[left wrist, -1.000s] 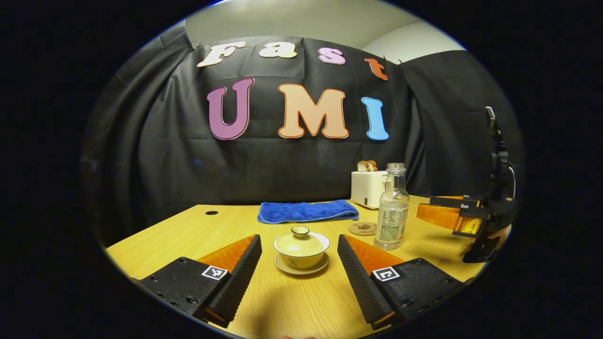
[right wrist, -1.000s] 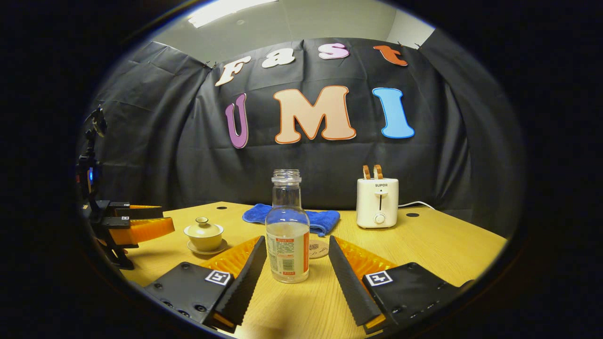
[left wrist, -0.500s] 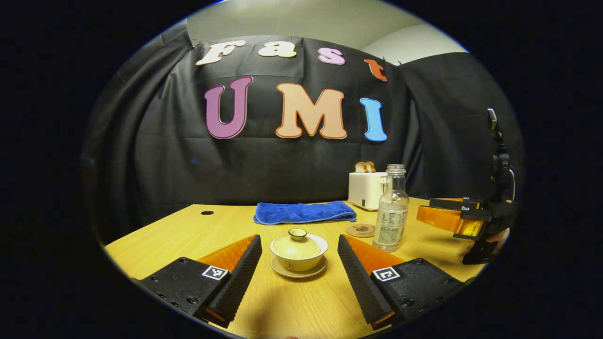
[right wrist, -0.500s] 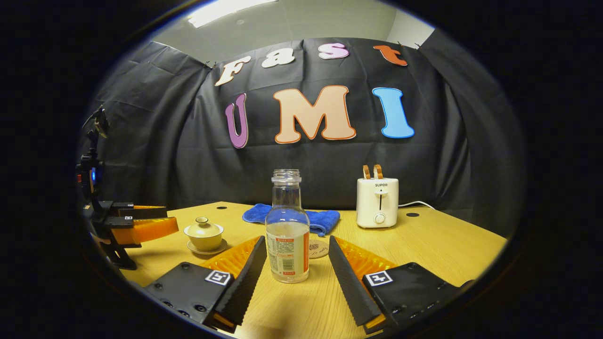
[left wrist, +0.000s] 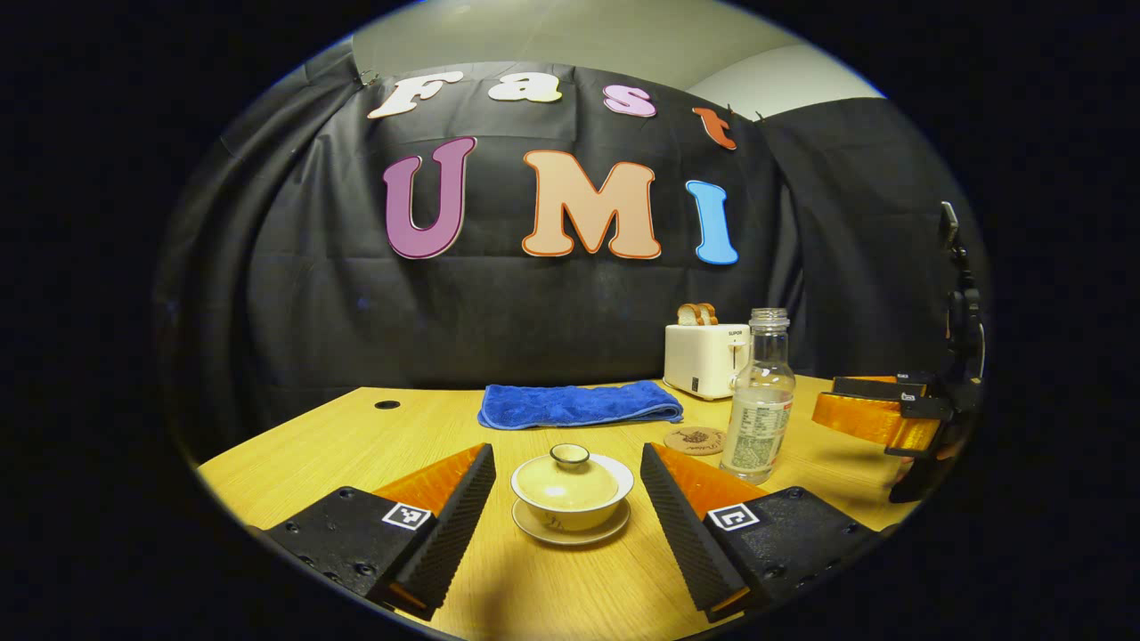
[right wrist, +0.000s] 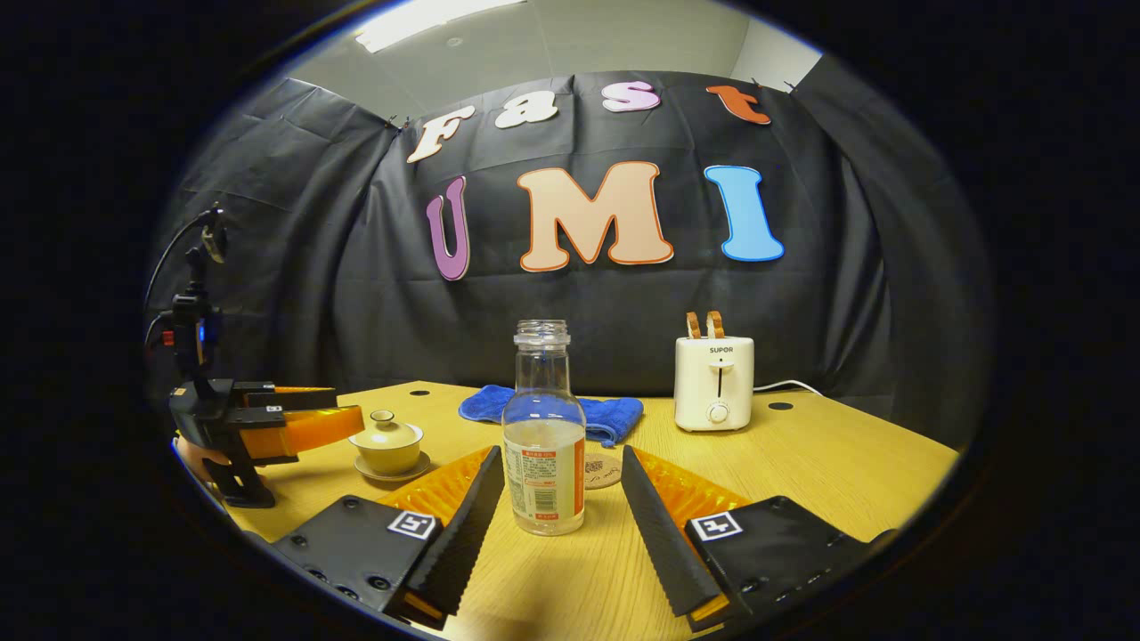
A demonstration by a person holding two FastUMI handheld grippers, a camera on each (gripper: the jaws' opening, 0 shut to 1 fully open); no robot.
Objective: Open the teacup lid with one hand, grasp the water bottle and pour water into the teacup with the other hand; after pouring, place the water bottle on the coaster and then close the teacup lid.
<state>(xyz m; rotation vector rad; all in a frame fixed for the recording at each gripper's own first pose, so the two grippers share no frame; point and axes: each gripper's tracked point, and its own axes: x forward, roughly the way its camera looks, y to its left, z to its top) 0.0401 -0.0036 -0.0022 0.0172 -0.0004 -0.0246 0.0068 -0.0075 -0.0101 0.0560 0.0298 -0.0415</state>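
Nearing the lidded teacup (left wrist: 571, 489), the left claw (left wrist: 567, 516) gapes wide; the right claw (right wrist: 554, 525) likewise flanks the water bottle (right wrist: 543, 441).

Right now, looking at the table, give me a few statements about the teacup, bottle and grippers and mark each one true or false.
1. The lid sits on the teacup. True.
2. The water bottle lies on its side. False: it stands upright, uncapped, between the open fingers of the right gripper.
3. The bottle stands on the coaster. False: it stands on the table, with the coaster behind it.
4. The left gripper is open, one finger on each side of the teacup, not touching it. True.
5. The toaster holds bread slices. True.
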